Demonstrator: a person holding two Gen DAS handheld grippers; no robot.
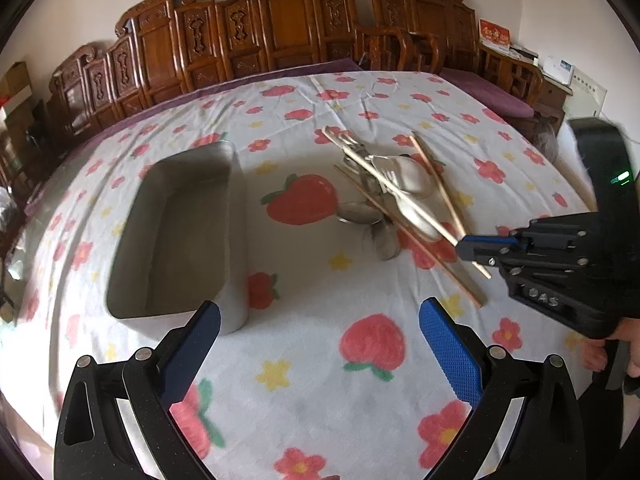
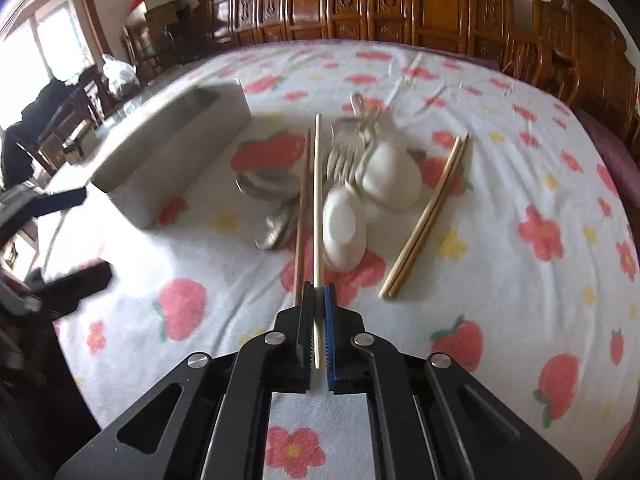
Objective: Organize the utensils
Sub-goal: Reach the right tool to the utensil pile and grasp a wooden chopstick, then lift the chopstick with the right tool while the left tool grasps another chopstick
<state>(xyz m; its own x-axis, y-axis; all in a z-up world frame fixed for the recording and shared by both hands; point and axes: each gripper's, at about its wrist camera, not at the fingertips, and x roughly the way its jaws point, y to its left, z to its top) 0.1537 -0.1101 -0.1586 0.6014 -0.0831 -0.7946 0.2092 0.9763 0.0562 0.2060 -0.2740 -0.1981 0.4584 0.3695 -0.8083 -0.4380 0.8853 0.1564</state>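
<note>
lay in a heap of spoons, forks and chopsticks mid-cloth, right of the grey bin. pinched one pale chopstick tight in the right gripper. hovered wide apart over the strawberry tablecloth, left gripper.

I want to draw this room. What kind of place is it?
Probably a room in someone's home, perhaps a dining or sitting room. Carved wooden chairs line the wall, a table wears a strawberry-and-flower cloth, and spoons, forks and chopsticks lie piled beside a grey box.
</note>
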